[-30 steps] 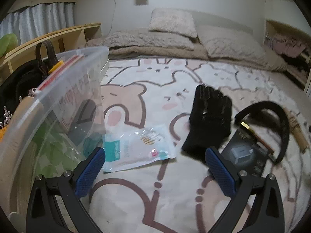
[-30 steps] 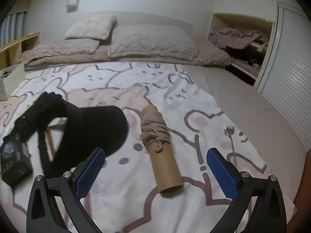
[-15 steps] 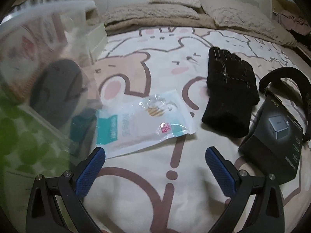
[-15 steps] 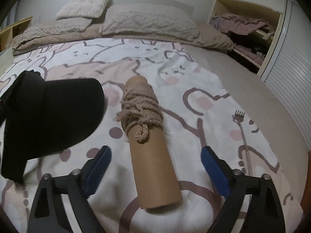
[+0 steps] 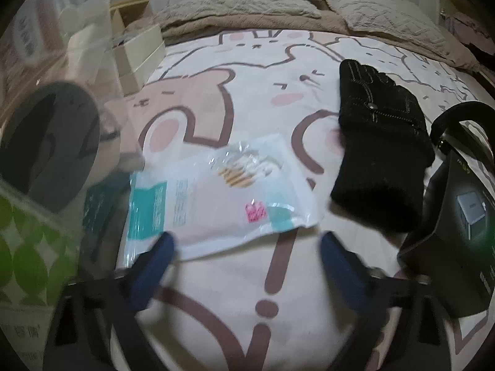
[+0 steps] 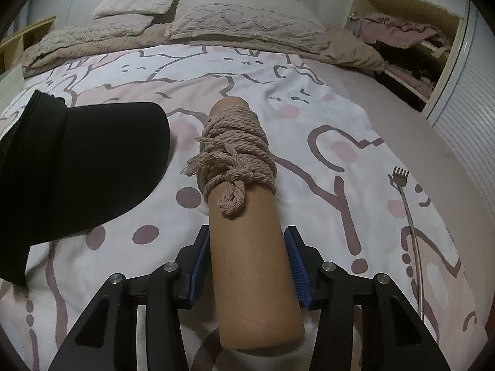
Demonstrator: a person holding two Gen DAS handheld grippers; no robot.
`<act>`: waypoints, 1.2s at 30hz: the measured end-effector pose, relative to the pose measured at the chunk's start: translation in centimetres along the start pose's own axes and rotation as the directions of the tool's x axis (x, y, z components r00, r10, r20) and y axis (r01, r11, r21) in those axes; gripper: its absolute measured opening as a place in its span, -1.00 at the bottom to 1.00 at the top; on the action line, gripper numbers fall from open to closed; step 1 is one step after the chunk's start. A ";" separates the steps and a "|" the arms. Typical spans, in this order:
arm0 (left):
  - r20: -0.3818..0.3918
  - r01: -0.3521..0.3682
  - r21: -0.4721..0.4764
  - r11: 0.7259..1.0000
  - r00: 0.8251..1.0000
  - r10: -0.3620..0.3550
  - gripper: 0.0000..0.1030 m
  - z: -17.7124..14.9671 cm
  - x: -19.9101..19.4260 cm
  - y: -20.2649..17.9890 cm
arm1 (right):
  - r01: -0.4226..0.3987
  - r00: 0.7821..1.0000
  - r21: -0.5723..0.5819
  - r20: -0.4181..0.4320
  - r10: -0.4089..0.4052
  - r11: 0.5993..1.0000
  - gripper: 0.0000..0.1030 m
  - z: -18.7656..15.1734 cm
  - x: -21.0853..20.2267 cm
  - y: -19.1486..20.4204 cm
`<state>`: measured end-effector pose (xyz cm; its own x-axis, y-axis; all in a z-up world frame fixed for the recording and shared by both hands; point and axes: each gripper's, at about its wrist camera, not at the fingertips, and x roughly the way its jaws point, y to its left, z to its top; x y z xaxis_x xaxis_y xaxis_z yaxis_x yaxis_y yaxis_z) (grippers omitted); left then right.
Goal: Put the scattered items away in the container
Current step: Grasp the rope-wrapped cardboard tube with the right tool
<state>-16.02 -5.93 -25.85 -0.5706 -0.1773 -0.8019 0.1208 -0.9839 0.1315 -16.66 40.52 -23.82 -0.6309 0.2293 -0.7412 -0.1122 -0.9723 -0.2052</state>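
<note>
Pick-up step in hand. Right gripper (image 6: 247, 266) pinching cardboard tube (image 6: 250, 247) wound with rope, tube lying on bedspread (image 6: 324, 154). Left gripper (image 5: 247, 247) spread above plastic packet (image 5: 216, 194), beside clear bin (image 5: 55, 108). Next, by judgement: lift tube, carry to bin.

Pillows (image 6: 247, 21) lie beside a cluttered closet shelf (image 6: 408, 46).
</note>
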 end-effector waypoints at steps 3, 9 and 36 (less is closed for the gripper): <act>0.004 0.014 0.032 0.999 1.000 -0.014 0.32 0.3 0.4 -0.5 | 0.009 1.000 -0.010 0.004 -0.009 1.000 -0.07 0.0 0.0 0.2; 0.049 -0.002 0.145 0.989 0.999 -0.006 -0.32 0.2 -0.1 -2.3 | 0.023 1.000 -0.022 0.010 -0.023 0.999 -0.07 -0.1 0.0 0.3; 0.121 0.100 0.123 0.987 0.986 -0.115 -0.78 -2.8 -8.1 -2.5 | -0.175 0.983 0.046 0.062 0.172 0.983 -0.16 -2.3 -6.8 0.0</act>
<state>-9.40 -1.99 -21.33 -0.6747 -0.0639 -0.7353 -0.0380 -0.9919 0.1210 -10.62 39.05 -20.25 -0.6873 0.0551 -0.7243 -0.0355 -0.9985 -0.0423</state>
